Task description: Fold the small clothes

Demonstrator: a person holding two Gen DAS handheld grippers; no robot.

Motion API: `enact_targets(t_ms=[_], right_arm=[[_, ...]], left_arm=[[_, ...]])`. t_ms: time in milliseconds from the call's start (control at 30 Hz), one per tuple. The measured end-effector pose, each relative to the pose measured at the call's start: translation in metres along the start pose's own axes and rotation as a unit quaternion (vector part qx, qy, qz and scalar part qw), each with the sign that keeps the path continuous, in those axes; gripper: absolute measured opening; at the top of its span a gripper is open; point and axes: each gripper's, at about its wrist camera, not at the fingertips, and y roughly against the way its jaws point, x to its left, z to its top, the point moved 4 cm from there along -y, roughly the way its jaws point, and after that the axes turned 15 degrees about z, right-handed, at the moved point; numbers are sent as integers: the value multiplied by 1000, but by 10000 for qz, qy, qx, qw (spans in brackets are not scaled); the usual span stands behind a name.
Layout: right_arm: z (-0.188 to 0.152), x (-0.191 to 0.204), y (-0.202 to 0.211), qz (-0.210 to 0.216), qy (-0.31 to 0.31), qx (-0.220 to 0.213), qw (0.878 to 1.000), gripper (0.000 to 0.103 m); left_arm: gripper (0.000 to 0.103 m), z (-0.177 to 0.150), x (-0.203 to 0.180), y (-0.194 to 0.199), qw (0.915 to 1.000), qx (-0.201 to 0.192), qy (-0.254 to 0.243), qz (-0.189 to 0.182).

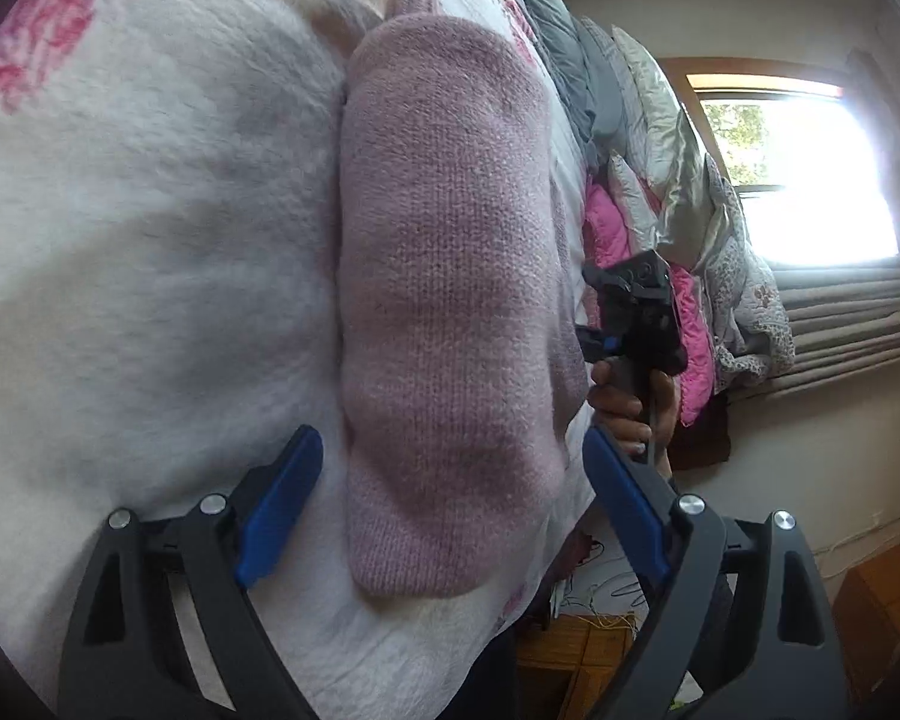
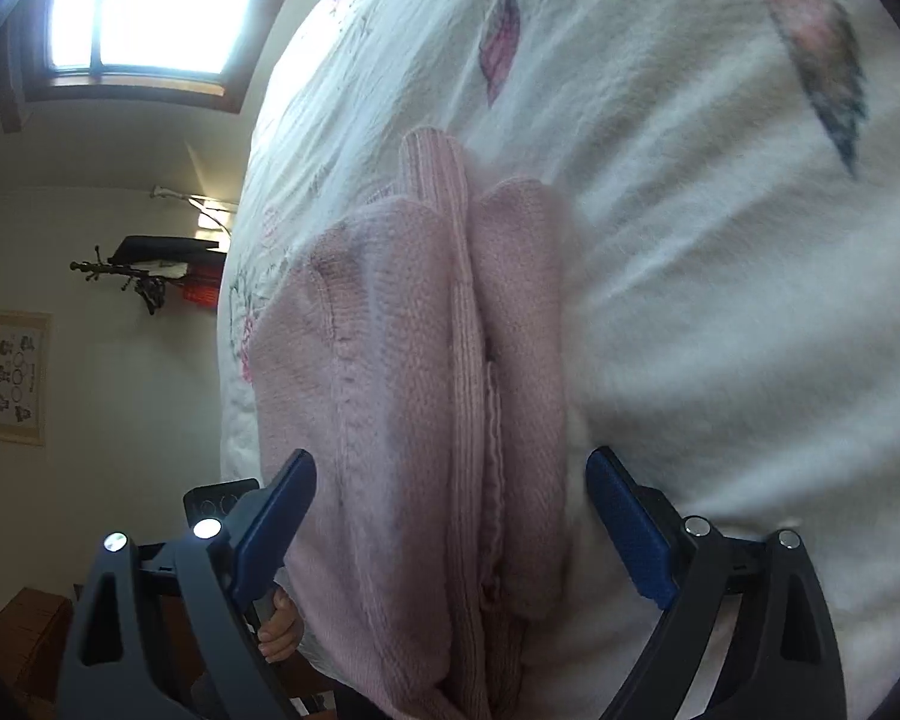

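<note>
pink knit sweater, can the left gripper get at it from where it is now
Probably yes: the left gripper is open, its fingers straddling the near end of the folded pink knit sweater on the floral blanket, nothing between.

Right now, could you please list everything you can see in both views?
Sweater: one, pink knit, folded, lying on the blanket.
Blanket: one, white with pink flowers, under the sweater.
Bedding pile: one heap, grey, white and pink, beside the window.
Window: one, bright, wood frame, far wall.
Picture: one, pale, on the wall.
Wall rack: one, dark, holding dark and red items.
Left tool: one, black with blue pads, open around the sweater's near end.
Right tool: one, same colours, open around the sweater.
Hand: one, gripping the right tool's handle.
</note>
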Motion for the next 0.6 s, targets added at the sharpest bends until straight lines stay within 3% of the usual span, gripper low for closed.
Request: enact_targets(t_ms=[100,233,400,433,500,600], right_arm=[[14,4,-16,113,131,121,9998,94],[26,11,-40,54,340,352,9988,96],[27,19,-55,-85,457,343,9983,94],[26,20,-55,-128,470,307,9983,92],[22,16,-54,-198,386,248,9987,64],[17,20,-50,-195,378,87,9991,54]], left_arm=[[87,3,-6,-12,9994,132,-112,-312],[87,5,-10,-25,9989,243,-218,-336],[86,4,-15,-31,9997,231,-113,2],[81,5,-19,-33,9995,244,-136,171],[70,5,-22,-36,9983,262,-140,493],[57,6,-22,-34,9975,315,-11,630]])
